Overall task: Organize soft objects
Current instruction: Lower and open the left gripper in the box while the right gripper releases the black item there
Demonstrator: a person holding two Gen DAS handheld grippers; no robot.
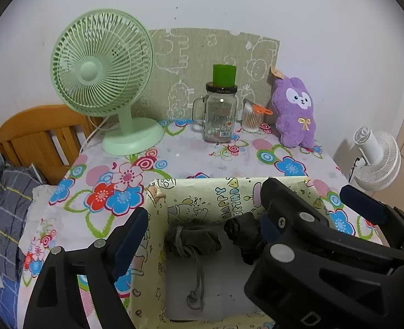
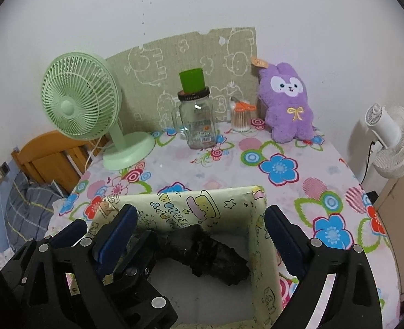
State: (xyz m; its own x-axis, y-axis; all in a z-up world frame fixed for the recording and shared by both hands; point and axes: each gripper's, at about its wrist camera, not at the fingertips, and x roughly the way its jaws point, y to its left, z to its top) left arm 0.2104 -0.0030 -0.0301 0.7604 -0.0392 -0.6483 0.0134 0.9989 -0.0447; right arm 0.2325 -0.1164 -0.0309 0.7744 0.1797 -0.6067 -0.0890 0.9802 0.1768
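Observation:
A cream box with cartoon print (image 1: pixel 202 192) (image 2: pixel 223 200) sits at the near table edge. Inside lie a dark olive drawstring pouch (image 1: pixel 193 240) and a black fuzzy soft item (image 1: pixel 243 233) (image 2: pixel 212 255). My left gripper (image 1: pixel 202 227) is open, its jaws straddling the box's left part. My right gripper (image 2: pixel 199 235) is open above the box, empty, over the black item. The right gripper's body also shows in the left wrist view (image 1: pixel 311 246). A purple plush bunny (image 1: pixel 295 112) (image 2: pixel 286 104) stands at the far right of the table.
On the flowered tablecloth (image 1: pixel 174 164) stand a green fan (image 1: pixel 103 79) (image 2: pixel 84 104), a glass jar with a green cup on top (image 1: pixel 219 109) (image 2: pixel 197 115) and a cotton swab holder (image 1: pixel 252 118) (image 2: pixel 241 118). A white fan (image 1: pixel 377 156) stands at the right, a bed at the left.

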